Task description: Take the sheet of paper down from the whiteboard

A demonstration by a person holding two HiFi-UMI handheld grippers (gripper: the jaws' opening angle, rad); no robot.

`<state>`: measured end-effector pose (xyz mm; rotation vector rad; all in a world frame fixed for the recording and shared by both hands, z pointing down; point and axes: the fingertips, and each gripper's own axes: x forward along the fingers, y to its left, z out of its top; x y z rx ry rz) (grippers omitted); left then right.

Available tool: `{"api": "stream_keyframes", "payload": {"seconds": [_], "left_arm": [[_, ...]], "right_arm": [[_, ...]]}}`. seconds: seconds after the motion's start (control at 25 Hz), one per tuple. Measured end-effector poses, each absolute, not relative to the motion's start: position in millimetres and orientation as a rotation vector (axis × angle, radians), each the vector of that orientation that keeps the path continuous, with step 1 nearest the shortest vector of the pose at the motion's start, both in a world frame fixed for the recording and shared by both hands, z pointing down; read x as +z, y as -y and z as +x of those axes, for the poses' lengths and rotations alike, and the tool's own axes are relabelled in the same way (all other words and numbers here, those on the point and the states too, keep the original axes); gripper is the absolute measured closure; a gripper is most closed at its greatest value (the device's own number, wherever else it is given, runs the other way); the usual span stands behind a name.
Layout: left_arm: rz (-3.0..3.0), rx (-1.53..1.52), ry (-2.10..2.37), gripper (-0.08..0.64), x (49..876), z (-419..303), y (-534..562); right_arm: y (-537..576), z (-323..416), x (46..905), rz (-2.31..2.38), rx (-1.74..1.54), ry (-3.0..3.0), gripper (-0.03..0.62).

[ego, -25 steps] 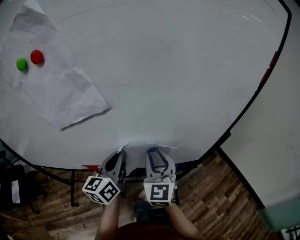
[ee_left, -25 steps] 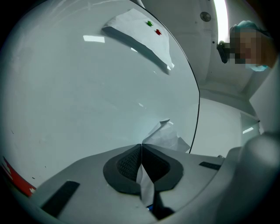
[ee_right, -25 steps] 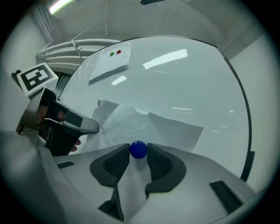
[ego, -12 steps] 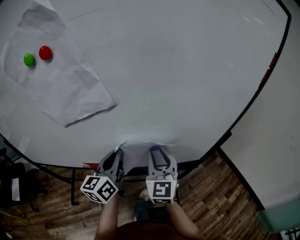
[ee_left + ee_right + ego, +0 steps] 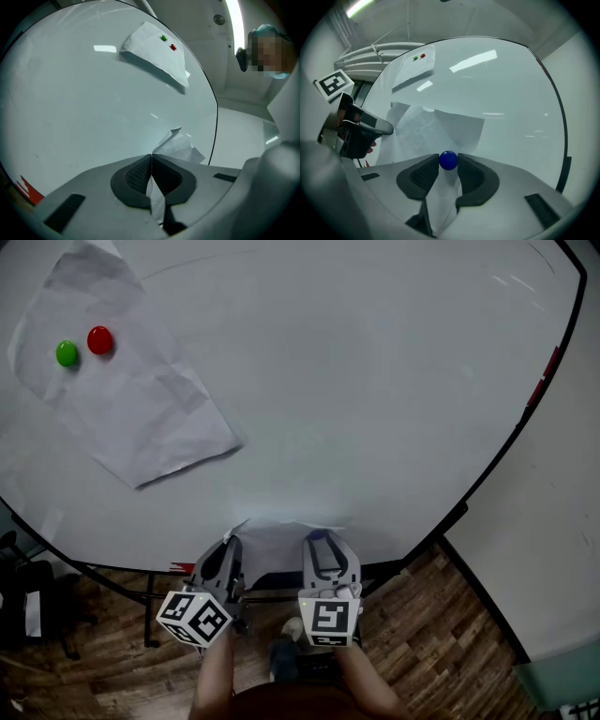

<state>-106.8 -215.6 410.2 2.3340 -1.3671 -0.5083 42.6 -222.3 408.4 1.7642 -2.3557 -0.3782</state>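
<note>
Down at the bottom centre of the head view, a creased sheet of paper (image 5: 279,538) lies against the whiteboard (image 5: 394,381) near its lower edge, between the two grippers. The left gripper (image 5: 151,163) has its jaws clenched on the sheet, with the paper running down between the pads. The right gripper (image 5: 448,165) has its jaws grasping a blue magnet (image 5: 448,159), with the same sheet right behind it. At the upper left of the head view, a second sheet (image 5: 141,409) is pinned to the board by a green magnet (image 5: 66,353) and a red magnet (image 5: 99,339), side by side
</note>
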Motion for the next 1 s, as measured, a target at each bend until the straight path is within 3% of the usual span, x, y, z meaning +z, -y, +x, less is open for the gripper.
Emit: {"api": "stream_keyframes", "payload": {"seconds": [1.0], "left_arm": [[2.273,-0.534,1.42,0.535,411.6,-135.0,210.1]], "right_arm": [[221.9,59.1,407.8,1.8,-0.371,2.318,0.456]]}}
